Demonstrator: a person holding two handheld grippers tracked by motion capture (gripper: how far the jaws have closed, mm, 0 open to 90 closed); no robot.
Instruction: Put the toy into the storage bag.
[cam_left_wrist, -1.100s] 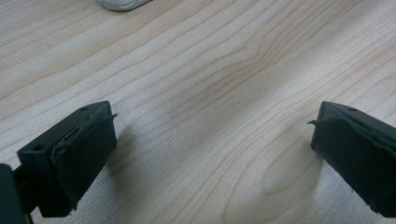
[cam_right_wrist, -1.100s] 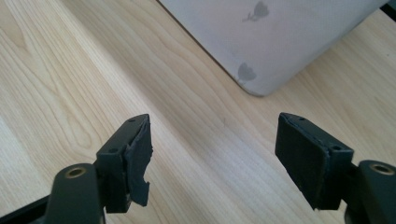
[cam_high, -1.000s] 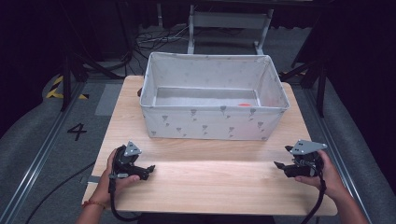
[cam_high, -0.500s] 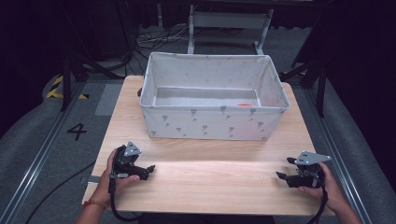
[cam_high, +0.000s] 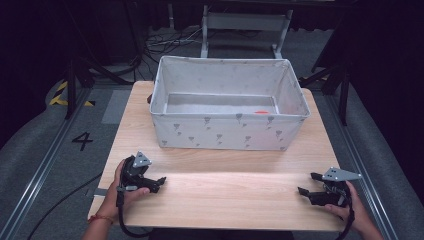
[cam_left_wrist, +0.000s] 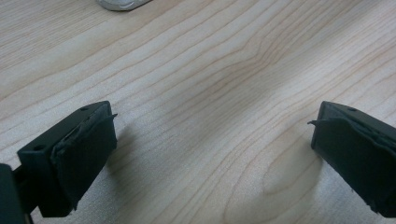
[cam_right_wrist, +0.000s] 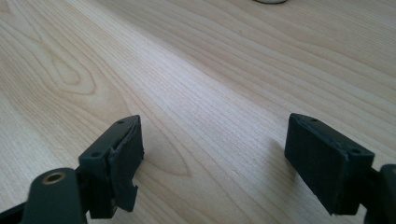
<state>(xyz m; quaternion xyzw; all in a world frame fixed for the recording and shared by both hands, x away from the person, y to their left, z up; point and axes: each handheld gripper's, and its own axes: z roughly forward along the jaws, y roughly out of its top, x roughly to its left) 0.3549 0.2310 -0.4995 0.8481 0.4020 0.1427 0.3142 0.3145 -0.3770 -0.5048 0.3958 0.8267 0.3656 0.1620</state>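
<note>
The fabric storage bin, pale grey with small printed marks, stands at the far middle of the wooden table, and a small orange-red object lies on the bin floor near its right front corner; what that object is cannot be told at this size. The left gripper rests low on the table in front of the bin's left corner, well apart from it, with its jaws spread wide and nothing between them. The right gripper sits in front of the bin's right corner, likewise well apart, jaws spread and empty; in the right gripper view bare wood lies between the pads. Judged from this layout, the step in hand is a reach from rest toward the bin. To do it well, the right gripper, being nearer the orange-red object, should rise above the front wall of the bin before moving forward, so that the soft rim is not pushed in. The jaws should stay spread until they straddle the object. The left gripper may steady the near rim if the bin slides.
</note>
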